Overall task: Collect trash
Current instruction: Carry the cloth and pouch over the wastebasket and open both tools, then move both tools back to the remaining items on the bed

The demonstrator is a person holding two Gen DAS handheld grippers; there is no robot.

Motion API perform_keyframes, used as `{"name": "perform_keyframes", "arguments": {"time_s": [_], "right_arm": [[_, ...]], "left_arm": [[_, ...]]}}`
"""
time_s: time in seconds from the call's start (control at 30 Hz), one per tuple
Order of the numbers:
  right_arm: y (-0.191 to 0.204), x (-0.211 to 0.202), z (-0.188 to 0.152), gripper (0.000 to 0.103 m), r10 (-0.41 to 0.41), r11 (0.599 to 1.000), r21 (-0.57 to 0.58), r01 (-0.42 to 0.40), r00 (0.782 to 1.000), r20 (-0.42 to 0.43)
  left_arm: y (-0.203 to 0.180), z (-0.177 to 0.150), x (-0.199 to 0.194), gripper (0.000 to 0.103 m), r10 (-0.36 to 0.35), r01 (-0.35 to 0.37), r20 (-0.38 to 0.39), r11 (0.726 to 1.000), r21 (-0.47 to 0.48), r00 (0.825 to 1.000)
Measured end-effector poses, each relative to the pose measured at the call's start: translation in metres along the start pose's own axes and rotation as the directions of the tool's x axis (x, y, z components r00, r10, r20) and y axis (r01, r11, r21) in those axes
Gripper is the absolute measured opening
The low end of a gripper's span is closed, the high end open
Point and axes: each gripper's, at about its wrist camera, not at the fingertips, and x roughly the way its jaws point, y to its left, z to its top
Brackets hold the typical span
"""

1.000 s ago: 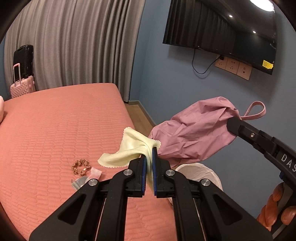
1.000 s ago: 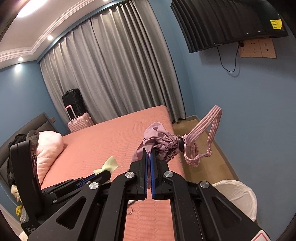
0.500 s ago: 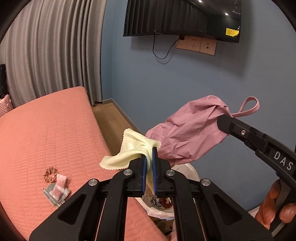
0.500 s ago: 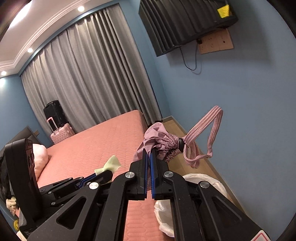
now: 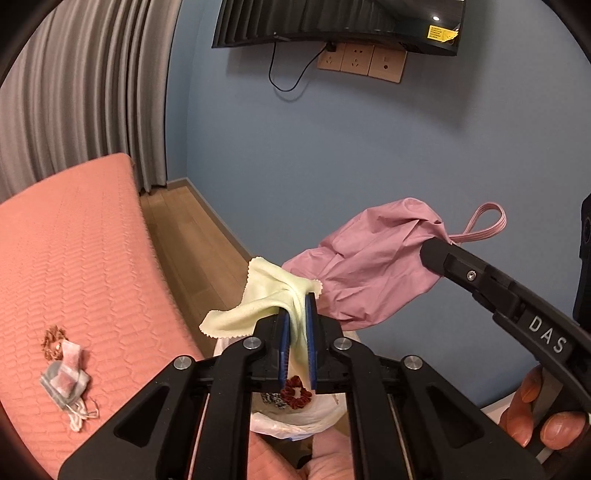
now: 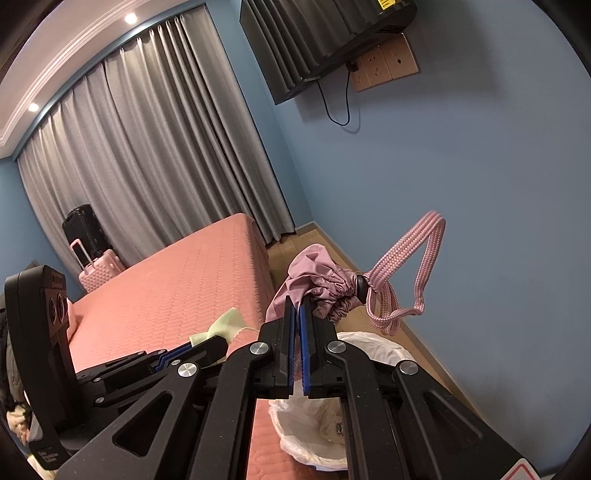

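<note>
My left gripper (image 5: 296, 306) is shut on a pale yellow cloth (image 5: 258, 299) and holds it in the air above a white-lined trash bin (image 5: 295, 417) at the bed's edge. The bin holds a dark red scrunchie (image 5: 296, 392). My right gripper (image 6: 297, 306) is shut on a pink drawstring bag (image 6: 317, 284) with a striped cord loop (image 6: 410, 269); the bag also shows in the left wrist view (image 5: 373, 262). The bin also shows below my right gripper (image 6: 373, 347). The yellow cloth shows in the right wrist view (image 6: 225, 321).
A salmon bed (image 5: 74, 258) fills the left. On it lie a brown scrunchie (image 5: 53, 341) and a crumpled wrapper with a mask (image 5: 68, 384). A TV (image 5: 332, 18) hangs on the blue wall. Suitcases (image 6: 92, 258) stand by grey curtains.
Both grippers have swung right, off the bed toward the wall, carrying cloth and bag. The trash bin has come into view directly below them.
</note>
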Motion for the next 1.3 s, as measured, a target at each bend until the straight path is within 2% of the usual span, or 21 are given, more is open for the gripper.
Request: {"name": "perform_keyframes", "arguments": {"time_s": [0.03,0.1,0.17,0.23,0.3,0.5,0.6,0.67,1.07,1.3], "right_arm": [[0.001,0.001,0.000,0.003,-0.003,1.000,-0.002,0.003,1.000,-0.002],[0.001,0.004,-0.001,0.003,-0.009,1.000,-0.006,0.009,1.000,-0.006],[0.004,0.007,-0.001,0.003,-0.020,1.000,-0.013,0.020,1.000,-0.007],[0.005,0.011,-0.003,0.003,-0.031,0.999,-0.017,0.031,0.999,-0.010],[0.004,0.015,-0.005,0.008,-0.034,0.999,-0.007,0.034,0.999,-0.017],[0.006,0.025,-0.010,0.010,-0.035,0.999,-0.001,0.035,0.999,-0.038],[0.008,0.027,-0.012,0.018,-0.034,0.999,-0.002,0.034,0.999,-0.036],[0.010,0.027,-0.014,0.019,-0.032,0.999,-0.003,0.031,0.999,-0.036],[0.025,0.034,-0.025,0.020,-0.007,0.999,-0.041,0.005,0.998,-0.059],[0.047,0.042,-0.039,0.021,0.023,0.996,-0.079,-0.030,0.995,-0.094]], "left_arm": [[0.001,0.000,0.001,0.015,0.003,-0.003,-0.003,1.000,-0.003,1.000],[0.001,-0.001,0.002,0.039,0.013,-0.013,0.000,1.000,-0.002,1.000],[0.002,-0.002,0.000,0.053,0.033,-0.033,0.023,0.999,0.003,0.999],[0.001,-0.002,0.001,0.054,0.036,-0.037,0.030,0.999,0.013,0.999],[0.002,-0.001,0.004,0.055,0.050,-0.050,0.024,0.999,0.016,0.998],[0.012,-0.004,0.002,0.059,0.105,-0.105,0.028,0.994,-0.012,0.994],[0.016,-0.005,0.002,0.059,0.132,-0.131,0.026,0.991,-0.020,0.991],[0.018,-0.006,0.000,0.059,0.144,-0.144,0.029,0.989,-0.019,0.989],[0.032,-0.013,-0.010,0.063,0.202,-0.200,0.042,0.979,-0.034,0.979],[0.053,-0.022,-0.019,0.063,0.237,-0.234,0.030,0.969,-0.079,0.971]]}}
